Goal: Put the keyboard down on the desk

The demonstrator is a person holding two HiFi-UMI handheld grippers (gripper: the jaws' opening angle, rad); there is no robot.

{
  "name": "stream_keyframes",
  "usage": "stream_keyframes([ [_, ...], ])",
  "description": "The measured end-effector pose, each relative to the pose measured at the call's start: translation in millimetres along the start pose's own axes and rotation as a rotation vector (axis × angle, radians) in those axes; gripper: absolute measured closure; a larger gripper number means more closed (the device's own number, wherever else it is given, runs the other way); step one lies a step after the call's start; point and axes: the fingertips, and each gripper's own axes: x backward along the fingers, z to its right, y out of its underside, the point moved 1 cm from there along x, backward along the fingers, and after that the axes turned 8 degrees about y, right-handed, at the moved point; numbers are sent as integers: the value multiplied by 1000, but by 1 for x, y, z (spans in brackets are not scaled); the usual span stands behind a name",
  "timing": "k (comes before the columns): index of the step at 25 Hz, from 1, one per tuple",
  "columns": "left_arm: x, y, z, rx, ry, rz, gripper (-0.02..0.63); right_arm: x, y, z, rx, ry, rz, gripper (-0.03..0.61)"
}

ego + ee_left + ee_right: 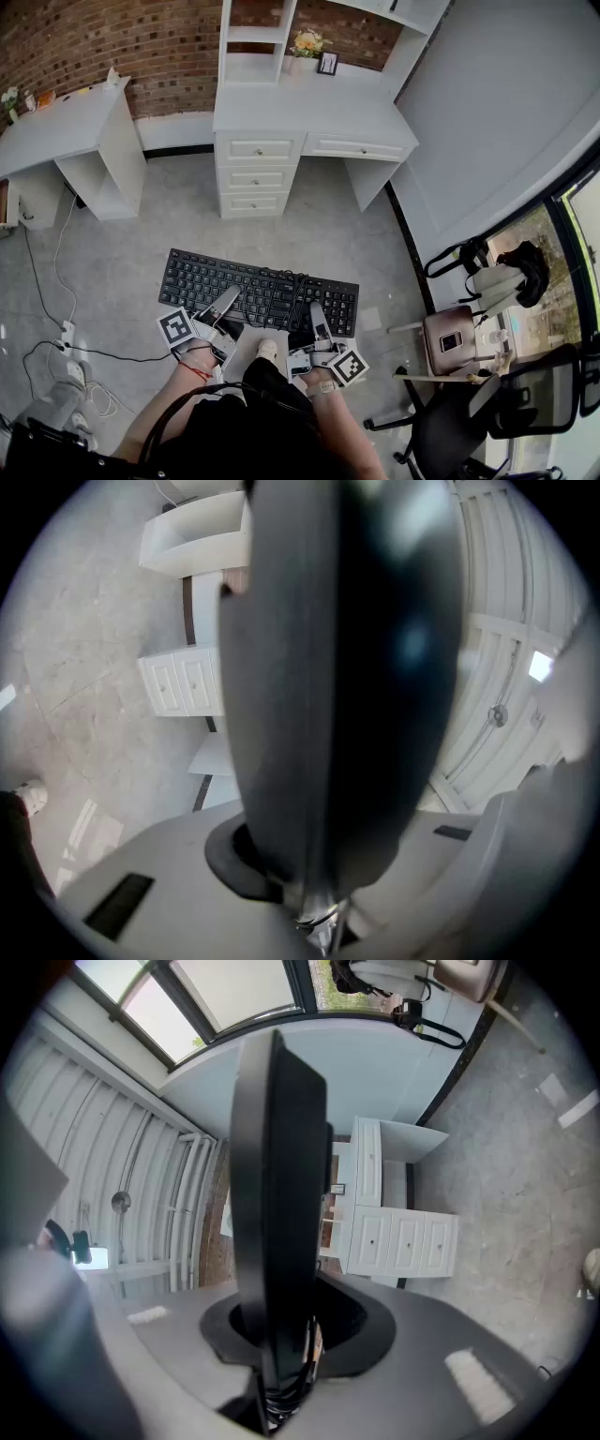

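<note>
From where I stood, the black keyboard (258, 289) was being carried flat between two grips, and that looked deliberate. One hold near each end of its near long edge kept so wide and thin a board level, and would stop it swinging on the way to the white counter (314, 120). The left hand-held gripper (223, 306) had its jaws drawn in to a narrow gap and clamped on that edge, one jaw over the key side and the other under it. In its own view the dark slab of the board filled the space between the jaws right down to their root. The right hand-held gripper (317, 321) was set the same way, clenched on the edge further along, with the board standing edge-on between its jaws. Some dark cable (298, 286) sat at their base, pinched or merely tucked in, I could not tell which. The rest of that cable lay coiled on the keys just ahead of the right hand-held gripper, likely gathered there so it would not trail. The keyboard itself hung over the grey floor (112, 272), out in front of both sets of jaws and touching nothing but them. The counter stood well ahead of the hand-held grippers, beyond the far edge of the board, with its drawers (260, 176) facing them. I judged the carrying to be under way and the setting down not yet begun.
</note>
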Motion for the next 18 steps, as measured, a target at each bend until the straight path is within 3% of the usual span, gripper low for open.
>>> stream_keyframes([
  [18, -139, -26, -32, -10, 3, 12, 548, -109, -98, 23, 7, -4, -14, 499],
])
